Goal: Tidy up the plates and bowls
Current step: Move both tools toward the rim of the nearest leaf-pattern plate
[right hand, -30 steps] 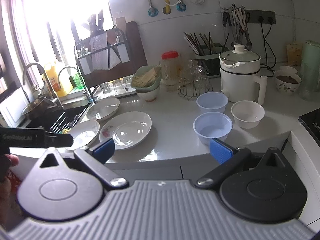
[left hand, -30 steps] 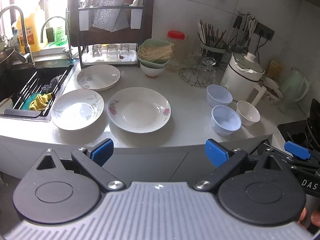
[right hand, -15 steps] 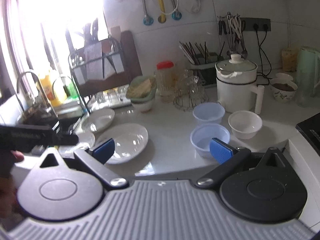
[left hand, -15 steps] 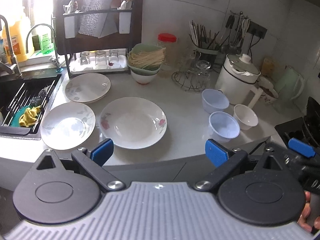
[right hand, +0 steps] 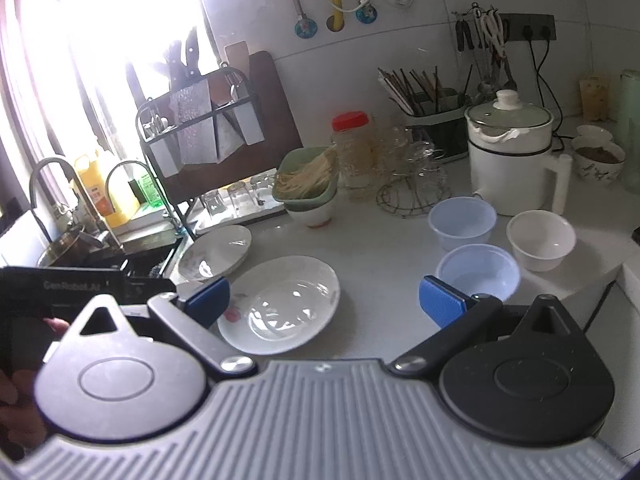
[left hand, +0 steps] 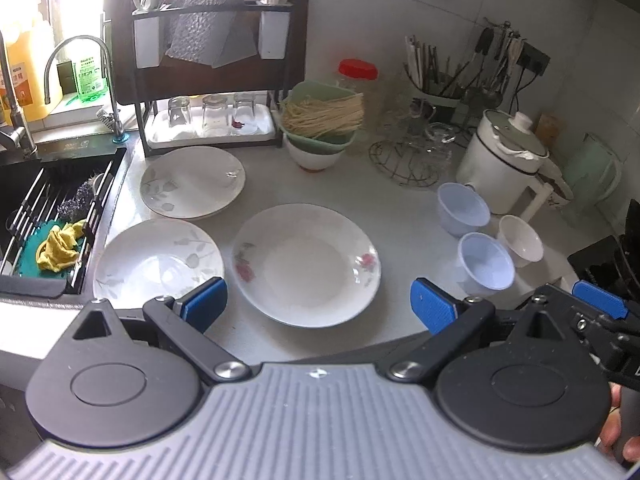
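The left gripper (left hand: 318,300) hangs above the near edge of the white counter (left hand: 400,216) with its jaws spread wide and nothing between them; the right gripper (right hand: 324,298) hangs there too, likewise released and empty. Taking the rose plate (left hand: 306,264) as the landmark: it lies flat near the counter's front edge, between the blue pads of the left gripper in the left wrist view. Just to its left lies a leaf-patterned plate (left hand: 158,260), close to touching it, next to the sink (left hand: 52,216). Behind that one, toward the dish rack (left hand: 208,80), lies a third plate (left hand: 192,186). Well to the right of the rose plate stand three bowls close together: a near blue bowl (left hand: 486,262), a far blue bowl (left hand: 463,208) behind it, and a white bowl (left hand: 520,240) furthest right, before the white electric pot (left hand: 500,160). Behind the rose plate a green basket of noodles (left hand: 322,118) rests on another bowl.
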Available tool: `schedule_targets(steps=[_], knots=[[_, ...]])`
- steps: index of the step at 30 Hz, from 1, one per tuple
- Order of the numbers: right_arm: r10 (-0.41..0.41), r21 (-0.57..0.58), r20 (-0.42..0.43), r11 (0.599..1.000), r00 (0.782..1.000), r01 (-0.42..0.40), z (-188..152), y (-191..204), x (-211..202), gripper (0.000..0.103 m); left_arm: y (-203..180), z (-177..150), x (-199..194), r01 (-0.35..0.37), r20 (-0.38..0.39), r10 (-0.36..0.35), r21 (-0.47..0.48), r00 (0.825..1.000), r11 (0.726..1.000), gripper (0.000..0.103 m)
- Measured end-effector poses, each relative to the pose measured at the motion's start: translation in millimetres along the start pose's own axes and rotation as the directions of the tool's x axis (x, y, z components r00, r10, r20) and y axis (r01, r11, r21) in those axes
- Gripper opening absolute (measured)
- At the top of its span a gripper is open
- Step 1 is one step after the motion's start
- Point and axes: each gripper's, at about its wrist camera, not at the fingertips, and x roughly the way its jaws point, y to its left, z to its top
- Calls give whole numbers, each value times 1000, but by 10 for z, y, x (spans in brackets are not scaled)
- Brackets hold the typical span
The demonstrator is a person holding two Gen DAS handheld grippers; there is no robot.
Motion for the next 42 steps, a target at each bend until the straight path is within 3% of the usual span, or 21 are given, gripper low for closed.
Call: schedule_targets(steps=[25, 42], knots=[[-10, -1, -73, 1000, 997, 9, 3, 1030, 1027, 99, 1404, 569, 785, 57, -63, -55, 25, 997, 998, 100], [38, 34, -208, 999, 977, -31, -137, 1689, 1759, 91, 2479, 517, 1267, 43, -157, -41, 10, 987, 999, 100]])
